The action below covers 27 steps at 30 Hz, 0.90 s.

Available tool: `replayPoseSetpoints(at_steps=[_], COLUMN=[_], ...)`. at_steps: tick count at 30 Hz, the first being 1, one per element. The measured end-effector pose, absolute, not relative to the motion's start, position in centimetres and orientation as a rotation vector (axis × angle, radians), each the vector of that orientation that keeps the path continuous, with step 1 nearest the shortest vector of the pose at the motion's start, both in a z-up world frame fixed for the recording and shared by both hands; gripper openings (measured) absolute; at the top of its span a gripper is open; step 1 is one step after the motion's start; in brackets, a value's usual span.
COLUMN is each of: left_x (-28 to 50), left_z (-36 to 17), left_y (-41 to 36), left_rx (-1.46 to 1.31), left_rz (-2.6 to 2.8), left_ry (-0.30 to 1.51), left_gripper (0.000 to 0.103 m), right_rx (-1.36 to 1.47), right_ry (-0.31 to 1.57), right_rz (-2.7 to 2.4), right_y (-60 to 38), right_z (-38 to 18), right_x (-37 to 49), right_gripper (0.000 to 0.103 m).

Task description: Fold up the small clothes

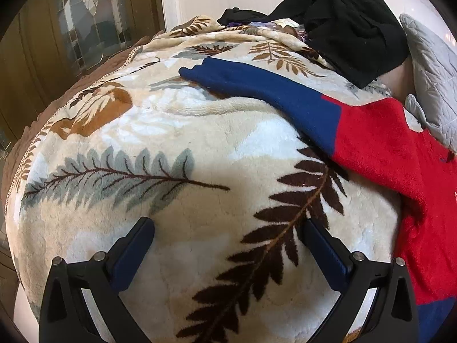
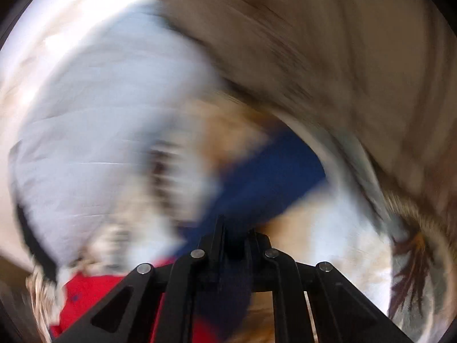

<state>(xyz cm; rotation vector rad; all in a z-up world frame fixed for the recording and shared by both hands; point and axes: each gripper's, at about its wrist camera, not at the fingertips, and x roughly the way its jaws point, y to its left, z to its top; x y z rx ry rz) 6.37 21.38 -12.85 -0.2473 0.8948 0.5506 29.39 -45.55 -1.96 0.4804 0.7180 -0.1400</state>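
A small red sweater (image 1: 400, 171) with blue sleeves lies spread on a cream leaf-patterned blanket (image 1: 177, 143). One blue sleeve (image 1: 257, 85) stretches out to the left. My left gripper (image 1: 228, 228) is open and empty, low over the blanket, left of the sweater's body. The right wrist view is heavily motion-blurred. In it my right gripper (image 2: 234, 228) is shut on the other blue sleeve (image 2: 262, 177), with the red body (image 2: 94, 294) at lower left.
A pile of black clothes (image 1: 348, 28) lies at the far end of the bed. A grey quilted pillow (image 1: 434, 80) sits at the right. A wooden door with leaded glass (image 1: 82, 20) stands to the left, beyond the bed edge.
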Motion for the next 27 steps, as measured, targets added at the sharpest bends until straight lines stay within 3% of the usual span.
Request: replayPoseSetpoints(at_steps=[3,6,8,9,12,13,15,21,27], left_x=[6.2,6.1,6.1,6.1,6.1,6.0,5.9,5.8,9.8], left_z=[-12.8,-12.7,-12.7,-12.7,-12.7,-12.7,-12.6,-10.2,-4.3], left_y=[21.3,21.4,21.4,21.4,21.4,21.5,21.6,19.8,11.6], left_rx=[-0.247,-0.256,-0.258,-0.258,-0.261,-0.264,-0.272,-0.317,-0.283], left_rz=[0.552,0.547,0.546,0.546,0.543,0.540,0.531,0.441,0.131], left_ry=[0.892,0.888,0.888,0.888,0.887,0.886,0.882,0.859,0.815], left_gripper=[0.103,0.103,0.103,0.103,0.103,0.103,0.103,0.103,0.103], right_rx=[0.392,0.381,0.352,0.332,0.300,0.334,0.365,0.413,0.538], right_ry=[0.579,0.526,0.613,0.653,0.870,0.894,0.893,0.802,0.758], right_rz=[0.107,0.314,0.467,0.498,0.504,0.488,0.481,0.451,0.450], right_y=[-35.4,-26.4,-20.0,-18.0,-14.1,-14.6,-16.3,-22.4,-25.6], right_z=[5.0,6.8,4.1,2.4,-5.8,-7.5,-9.0,-7.3,-7.4], right_x=[26.5,23.5,22.9,22.9,23.3,22.8,21.7,17.8,17.5], right_gripper=[0.011,0.016,0.055,0.103,0.099,0.092,0.091,0.091,0.091])
